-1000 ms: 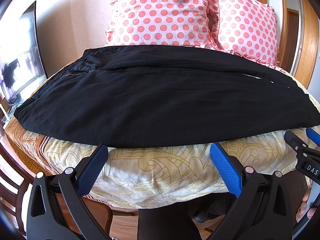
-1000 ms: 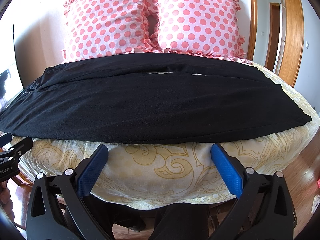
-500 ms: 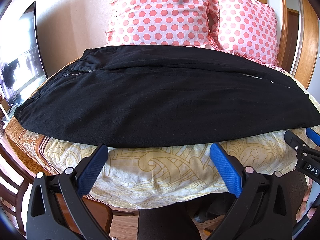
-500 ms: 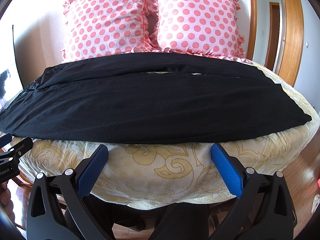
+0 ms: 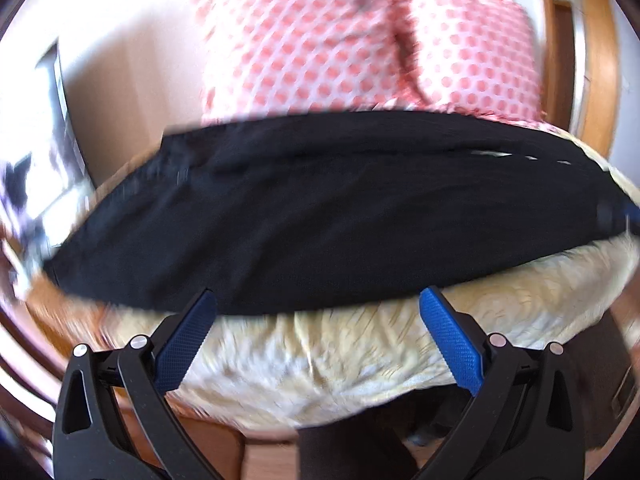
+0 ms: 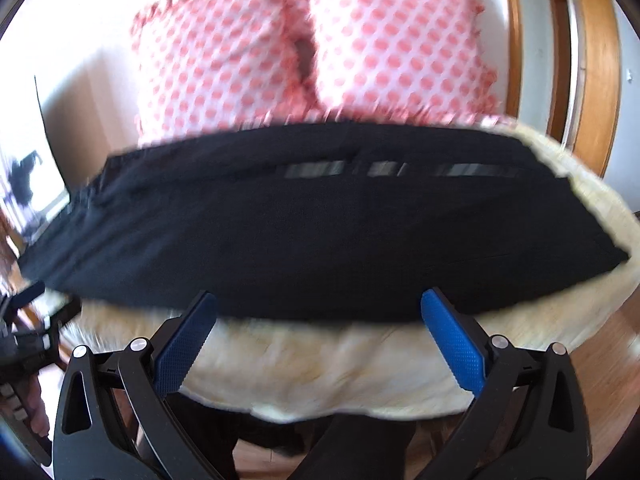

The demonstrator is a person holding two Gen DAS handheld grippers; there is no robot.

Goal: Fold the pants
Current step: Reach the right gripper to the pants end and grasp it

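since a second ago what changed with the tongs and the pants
Both tongs have started moving in toward the bed: the left tongs and right tongs now have their blue tips at the near edge of the black pants, where a strip of bedspread separated them before, and both views are motion-blurred. Nothing was gripped or released. Both tongs stay open, and the pants lie flat in front of the pillows.

One black pants (image 5: 320, 216), two polka-dot pillows (image 6: 224, 60), two tools (image 5: 318, 308).
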